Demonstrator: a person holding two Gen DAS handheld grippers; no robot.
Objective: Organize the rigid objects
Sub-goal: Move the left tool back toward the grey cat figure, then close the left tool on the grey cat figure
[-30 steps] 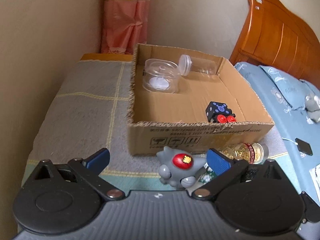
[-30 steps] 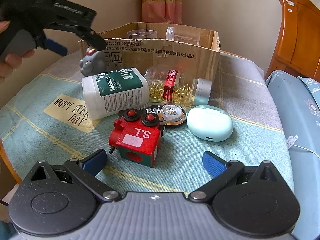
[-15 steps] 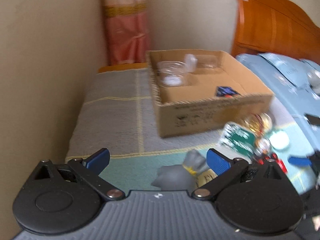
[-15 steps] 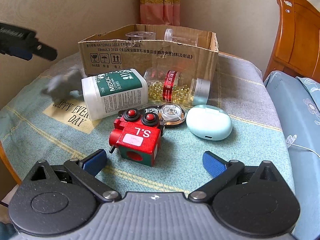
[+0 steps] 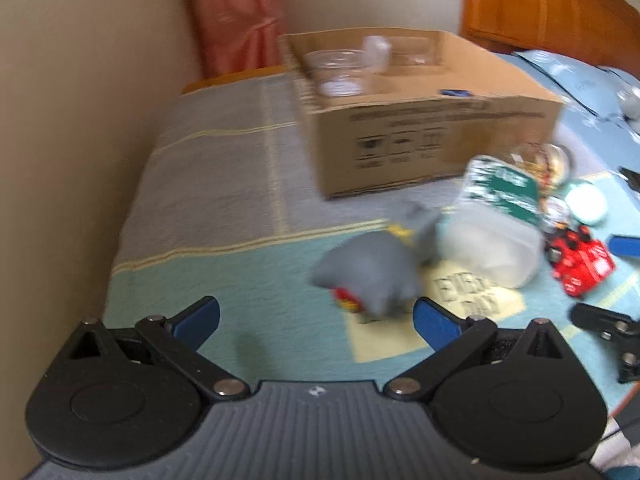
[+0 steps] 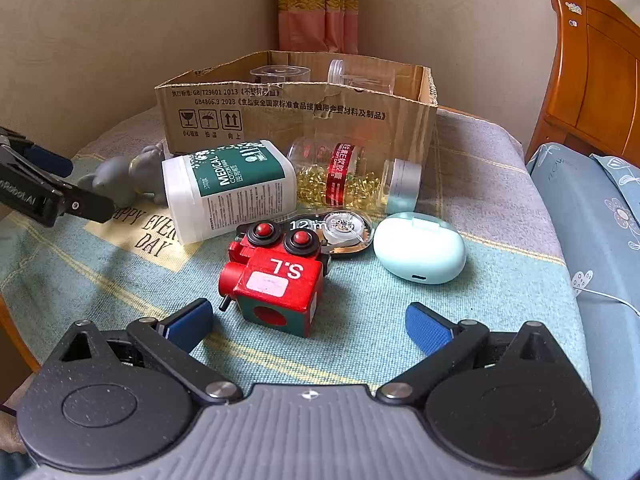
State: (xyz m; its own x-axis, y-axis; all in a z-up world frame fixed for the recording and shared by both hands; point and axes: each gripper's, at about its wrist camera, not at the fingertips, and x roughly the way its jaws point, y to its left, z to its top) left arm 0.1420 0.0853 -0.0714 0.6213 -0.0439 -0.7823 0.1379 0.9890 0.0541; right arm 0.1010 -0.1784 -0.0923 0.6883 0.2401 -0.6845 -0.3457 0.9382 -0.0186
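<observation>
The left gripper (image 5: 316,316) stood with its blue pads spread wide and nothing between them; a blurred grey toy (image 5: 370,270) lay on the cloth just ahead of them, nearer the right pad. The right gripper (image 6: 308,320) was likewise spread and empty, with the red block (image 6: 276,280), marked S.L and topped by two red buttons, resting on the cloth just in front of its gap. Both worked over a table covered by a teal and grey cloth (image 6: 400,340) with yellow stripes and a pale patch reading HAPPY EVERY DAY. Behind the block lay a tape dispenser (image 6: 340,230) and, just right of it, a mint case (image 6: 420,250). Farther back a white cotton-swab bottle (image 6: 230,190) with a green label and a clear capsule bottle (image 6: 352,180) with a red band lay on their sides, against the front of a cardboard box (image 6: 300,120). Inside the box, two clear containers (image 6: 280,74) showed above the rim, and the left view caught a dark object (image 5: 454,92) there too, too blurred to identify. In the right view the grey toy (image 6: 124,180) lay left of the white bottle, partly hidden by the left gripper's dark finger (image 6: 60,200) reaching in from the left edge. Beige walls met in a corner behind the box, where a pink curtain (image 6: 318,4) hung. A wooden headboard (image 6: 592,72) and blue bedding (image 6: 600,220) lay to the right of the table.
</observation>
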